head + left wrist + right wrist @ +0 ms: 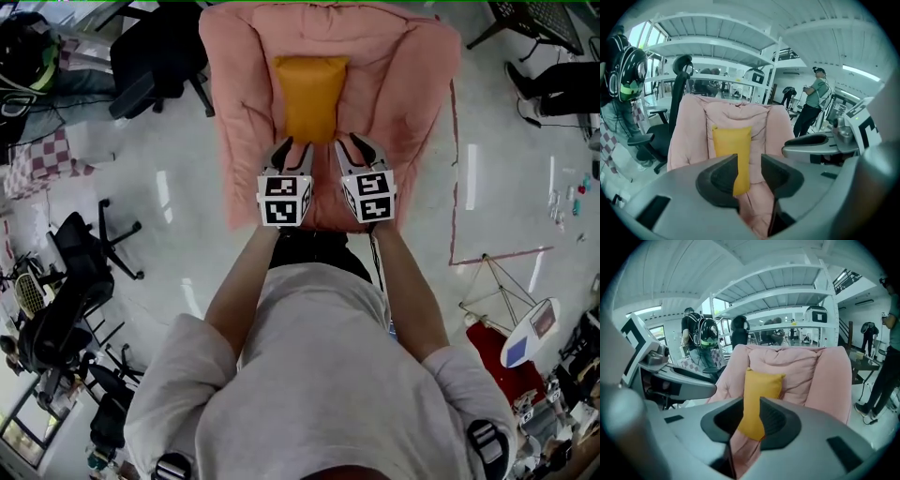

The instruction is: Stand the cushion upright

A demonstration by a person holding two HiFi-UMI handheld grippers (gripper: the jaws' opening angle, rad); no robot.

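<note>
Standing upright against the backrest of the padded pink armchair (417, 112), the plump orange-yellow fabric cushion (309, 97) is looking finished, I'd say. The left gripper (292, 153) and right gripper (354, 148) are hovering just in front of its lower edge, the fingers of both about half apart and gripping nothing. The cushion is showing beyond the gaps, not pinched. It is looking light, soft and squashy, likely to slump if nudged, so taking it by the two lower corners would suit it best. The armchair is sitting on a glossy pale floor (169, 178), with black office chairs (150, 61) around and people standing farther off.
</note>
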